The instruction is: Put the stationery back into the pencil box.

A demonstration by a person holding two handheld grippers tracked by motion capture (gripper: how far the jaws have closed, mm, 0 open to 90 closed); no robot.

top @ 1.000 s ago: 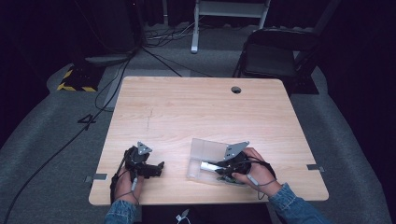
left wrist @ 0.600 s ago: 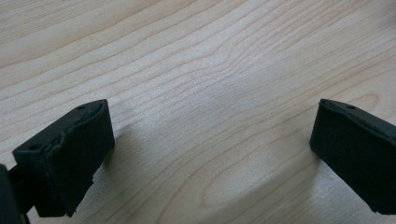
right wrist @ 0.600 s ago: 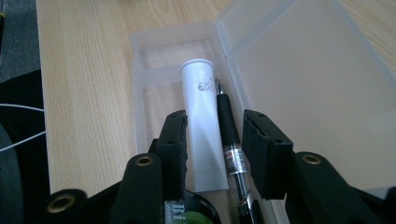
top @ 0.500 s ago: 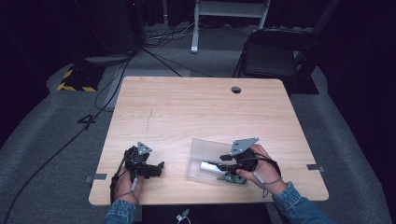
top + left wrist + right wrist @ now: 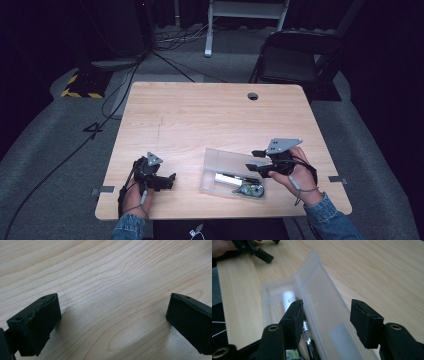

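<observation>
Now my right tongs (image 5: 256, 161) have just been opening, empty, above the clear plastic case (image 5: 226, 161) at lower centre, light, slick and brittle, best pinched by its thin rim, left tongs (image 5: 167, 180) wide.

right hand-held gripper (image 5: 256, 160) – lifted off clear case (image 5: 220, 162) | jaws just opened – nothing between

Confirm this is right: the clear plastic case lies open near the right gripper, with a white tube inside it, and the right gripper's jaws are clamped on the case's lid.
Not quite. The right gripper is not clamped on anything: in the right gripper view its jaws stand apart above the lid, having just been opening. The rest holds: the clear plastic case lies open beside it with the white tube inside.
</observation>
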